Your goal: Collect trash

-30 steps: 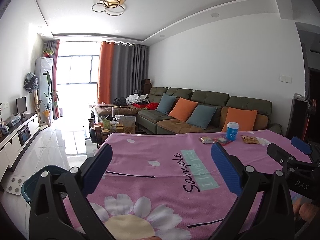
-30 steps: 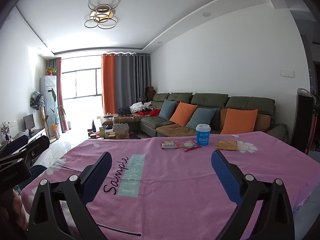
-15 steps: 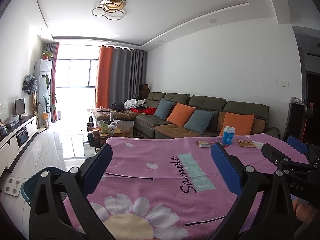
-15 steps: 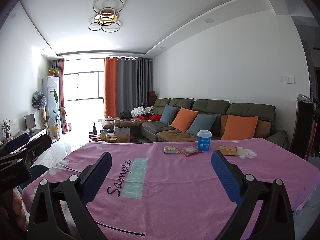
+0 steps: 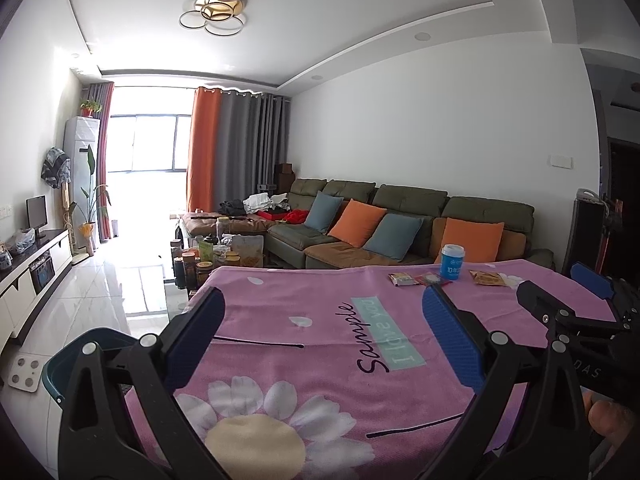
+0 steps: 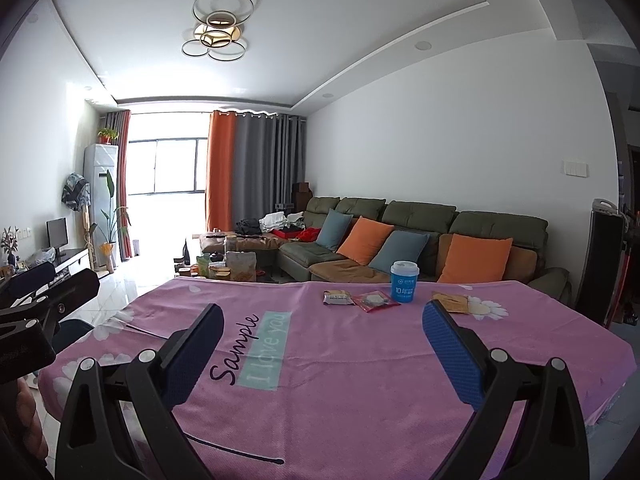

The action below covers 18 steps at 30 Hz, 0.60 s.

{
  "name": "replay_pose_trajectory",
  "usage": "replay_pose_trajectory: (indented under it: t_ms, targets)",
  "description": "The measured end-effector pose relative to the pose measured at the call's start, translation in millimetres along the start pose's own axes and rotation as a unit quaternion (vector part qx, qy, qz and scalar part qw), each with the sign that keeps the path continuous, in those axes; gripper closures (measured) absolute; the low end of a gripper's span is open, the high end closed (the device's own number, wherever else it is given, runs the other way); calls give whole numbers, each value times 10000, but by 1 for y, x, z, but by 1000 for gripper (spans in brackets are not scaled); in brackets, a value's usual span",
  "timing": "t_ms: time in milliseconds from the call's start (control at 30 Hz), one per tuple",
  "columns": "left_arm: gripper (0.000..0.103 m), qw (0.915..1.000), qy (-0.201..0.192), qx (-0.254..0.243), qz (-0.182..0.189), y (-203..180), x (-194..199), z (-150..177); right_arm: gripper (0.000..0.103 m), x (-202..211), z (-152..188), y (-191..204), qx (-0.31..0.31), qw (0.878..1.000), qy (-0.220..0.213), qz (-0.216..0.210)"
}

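Note:
On the far side of the pink flowered tablecloth (image 6: pixel 360 360) stands a blue paper cup with a white lid (image 6: pixel 404 282) (image 5: pixel 452 262). Beside it lie a brown snack wrapper (image 6: pixel 338 298) (image 5: pixel 401 279), a red wrapper (image 6: pixel 375 301) (image 5: pixel 432 279) and a tan wrapper (image 6: pixel 451 301) (image 5: pixel 487 278). My left gripper (image 5: pixel 322 316) hovers open over the near left part of the table. My right gripper (image 6: pixel 322 322) is open too, well short of the trash. Neither holds anything.
A teal bin (image 5: pixel 76 356) stands on the floor left of the table. Beyond the table are a green sofa (image 6: pixel 420 236) with orange and blue cushions and a cluttered coffee table (image 6: pixel 228 264). A hand (image 5: pixel 604 420) shows at the lower right of the left wrist view.
Both cameras have tilted slightly, so the table and the trash shifted a little in the views. Both grippers stay open and empty.

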<state>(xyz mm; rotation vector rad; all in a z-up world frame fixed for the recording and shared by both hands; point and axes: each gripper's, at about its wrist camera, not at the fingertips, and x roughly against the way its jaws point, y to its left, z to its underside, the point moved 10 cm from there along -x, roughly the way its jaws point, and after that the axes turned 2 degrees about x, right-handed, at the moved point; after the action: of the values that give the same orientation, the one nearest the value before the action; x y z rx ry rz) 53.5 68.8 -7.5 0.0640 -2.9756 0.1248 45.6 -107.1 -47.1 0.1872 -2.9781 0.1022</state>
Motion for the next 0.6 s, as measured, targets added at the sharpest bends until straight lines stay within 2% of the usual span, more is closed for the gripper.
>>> replay_pose_trajectory:
  t_ms: [600]
  targets:
    - [6,10000,-9,-32,92,-6,1,4,7,-8,10,-5,-25,9998,179,54]
